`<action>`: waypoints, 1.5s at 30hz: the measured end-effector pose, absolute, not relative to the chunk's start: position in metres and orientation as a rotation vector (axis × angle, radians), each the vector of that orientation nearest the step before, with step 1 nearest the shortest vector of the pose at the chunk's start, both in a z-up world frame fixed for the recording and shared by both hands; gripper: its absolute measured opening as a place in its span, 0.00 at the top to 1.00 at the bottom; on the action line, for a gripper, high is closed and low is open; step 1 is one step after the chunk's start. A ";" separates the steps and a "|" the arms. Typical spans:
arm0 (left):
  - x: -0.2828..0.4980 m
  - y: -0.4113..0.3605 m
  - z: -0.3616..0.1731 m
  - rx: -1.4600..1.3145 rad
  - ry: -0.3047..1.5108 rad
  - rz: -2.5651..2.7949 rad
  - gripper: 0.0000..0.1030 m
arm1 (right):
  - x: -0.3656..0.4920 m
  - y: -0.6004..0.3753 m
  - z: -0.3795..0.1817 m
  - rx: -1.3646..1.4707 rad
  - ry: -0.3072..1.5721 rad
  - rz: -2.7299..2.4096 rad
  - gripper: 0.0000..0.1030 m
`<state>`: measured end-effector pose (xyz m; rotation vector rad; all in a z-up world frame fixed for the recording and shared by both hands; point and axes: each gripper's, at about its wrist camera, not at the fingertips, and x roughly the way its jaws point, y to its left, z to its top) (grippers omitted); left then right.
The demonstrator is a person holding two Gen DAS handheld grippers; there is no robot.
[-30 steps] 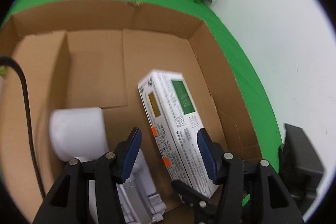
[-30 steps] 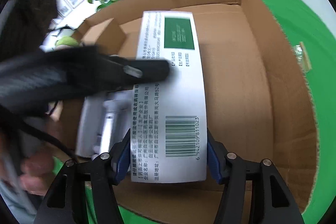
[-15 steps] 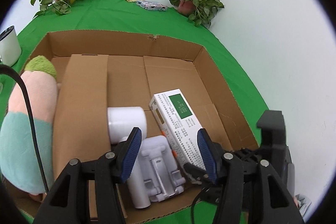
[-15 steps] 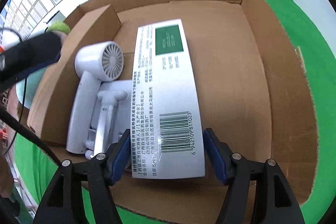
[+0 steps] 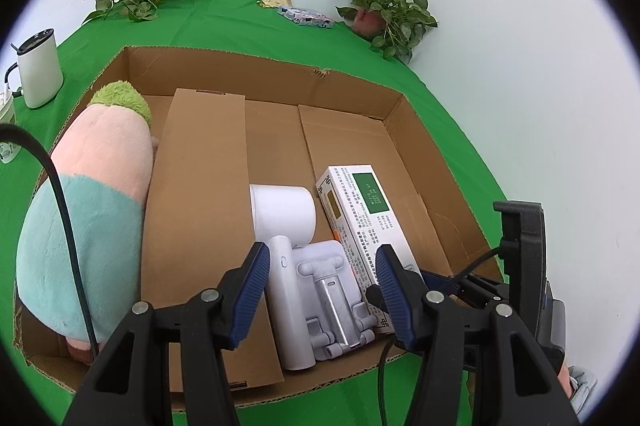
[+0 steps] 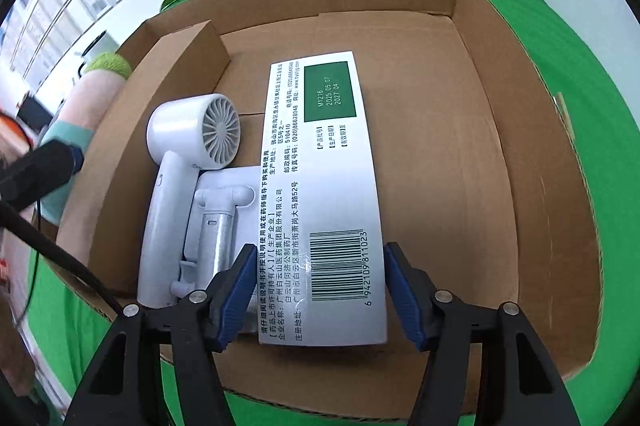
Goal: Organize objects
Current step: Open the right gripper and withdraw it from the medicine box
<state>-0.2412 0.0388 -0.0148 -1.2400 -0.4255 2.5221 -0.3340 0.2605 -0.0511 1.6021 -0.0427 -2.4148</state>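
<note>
Glossy white carton (image 6: 324,202) lies flat in the cardboard box (image 6: 520,166), long axis pointing away. The right gripper (image 6: 320,290) has jaws spread beside it, seemingly not touching; left gripper (image 5: 320,290) jaws open, empty

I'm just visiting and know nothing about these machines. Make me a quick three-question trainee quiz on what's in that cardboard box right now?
1. True or false: the plush toy lies in the same compartment as the handheld fan.
2. Which thing sits between the right gripper fingers? A) medicine box B) phone stand C) kettle
3. Fill in: the left gripper is ____, holding nothing.

Key: 1 false, a cardboard divider separates them; 2 A; 3 open.
</note>
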 end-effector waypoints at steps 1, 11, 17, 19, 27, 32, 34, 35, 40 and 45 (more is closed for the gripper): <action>-0.240 0.038 -0.015 -1.239 -0.427 2.521 0.47 | -0.334 0.260 -0.052 1.608 -0.047 -2.421 0.41; -0.231 0.029 -0.016 -1.232 -0.448 2.542 0.47 | -0.331 0.259 -0.053 1.657 -0.098 -2.437 0.41; -0.222 0.027 -0.012 -1.206 -0.421 2.613 0.47 | -0.325 0.262 -0.047 1.617 -0.095 -2.455 0.40; -0.216 0.026 -0.008 -1.169 -0.398 2.667 0.47 | -0.320 0.263 -0.042 1.572 -0.097 -2.479 0.39; -0.169 0.030 -0.002 -0.909 -0.154 2.995 0.24 | -0.279 0.267 -0.019 1.260 -0.051 -2.620 0.18; -0.160 0.032 -0.027 -0.913 -0.065 3.067 0.24 | -0.254 0.259 -0.026 1.089 0.019 -2.708 0.17; -0.161 0.031 -0.040 -0.946 -0.063 3.078 0.24 | -0.248 0.255 -0.029 1.031 0.081 -2.739 0.12; -0.162 0.031 -0.045 -0.958 -0.065 3.083 0.24 | -0.247 0.253 -0.030 1.011 0.105 -2.752 0.12; -0.162 0.030 -0.061 -0.927 -0.083 3.106 0.23 | -0.243 0.249 -0.035 0.929 0.132 -2.804 0.07; -0.159 0.034 -0.065 -0.856 -0.055 3.139 0.20 | -0.240 0.253 -0.039 0.849 0.140 -2.839 0.05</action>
